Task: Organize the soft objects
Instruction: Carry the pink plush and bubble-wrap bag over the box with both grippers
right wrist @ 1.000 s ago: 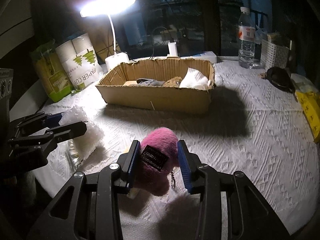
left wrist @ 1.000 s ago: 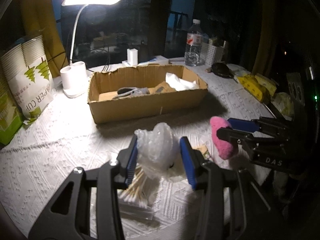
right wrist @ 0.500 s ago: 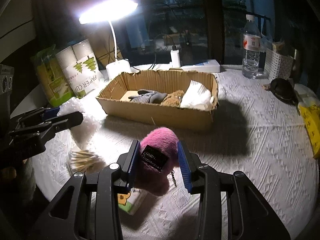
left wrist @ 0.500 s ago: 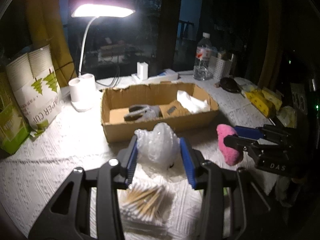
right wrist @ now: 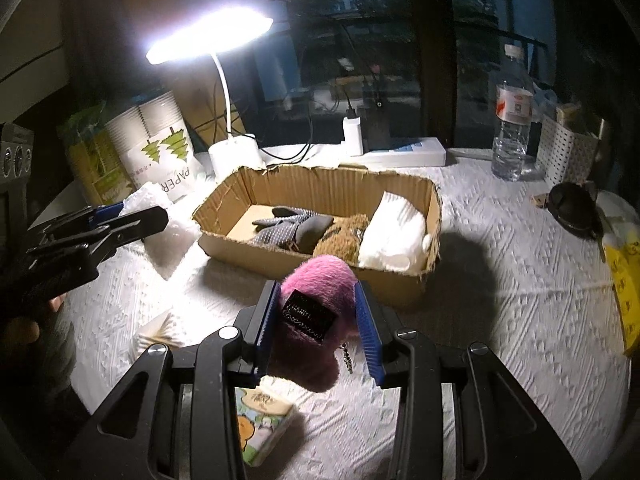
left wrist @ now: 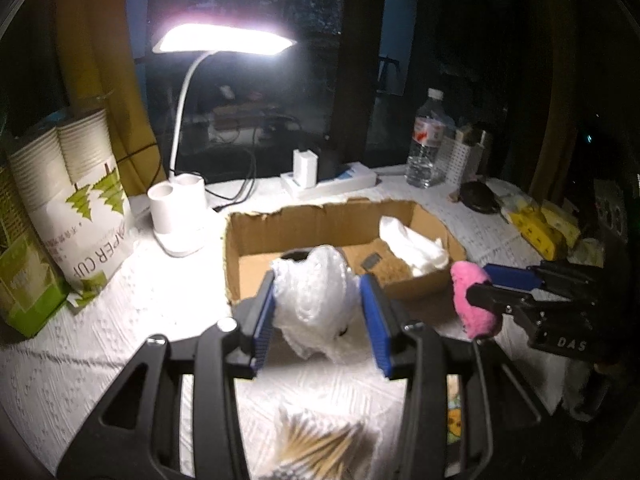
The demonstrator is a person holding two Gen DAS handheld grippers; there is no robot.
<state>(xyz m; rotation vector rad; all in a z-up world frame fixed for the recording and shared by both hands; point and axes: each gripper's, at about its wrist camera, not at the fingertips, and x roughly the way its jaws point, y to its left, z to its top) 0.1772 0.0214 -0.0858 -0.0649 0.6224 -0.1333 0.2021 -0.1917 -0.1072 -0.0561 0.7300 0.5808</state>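
Note:
My left gripper (left wrist: 322,312) is shut on a wad of clear bubble wrap (left wrist: 314,300) and holds it above the table, near the front wall of the cardboard box (left wrist: 248,240). My right gripper (right wrist: 318,320) is shut on a pink plush toy (right wrist: 316,292) with a black tag, held above the table in front of the box (right wrist: 320,268). The box holds grey gloves (right wrist: 292,226), a brown plush (right wrist: 344,236) and a white cloth (right wrist: 394,236). Each gripper shows in the other's view: the right one (left wrist: 496,292), the left one (right wrist: 132,218).
A lit desk lamp (left wrist: 180,208) and a paper cup pack (left wrist: 76,216) stand left of the box. A water bottle (right wrist: 514,120) and a white basket (right wrist: 568,156) stand at the back right. Cotton swabs (left wrist: 316,440) and a tissue pack (right wrist: 260,424) lie below the grippers.
Both grippers have risen and moved toward the box with their objects still held. The box interior shows more fully in both views.

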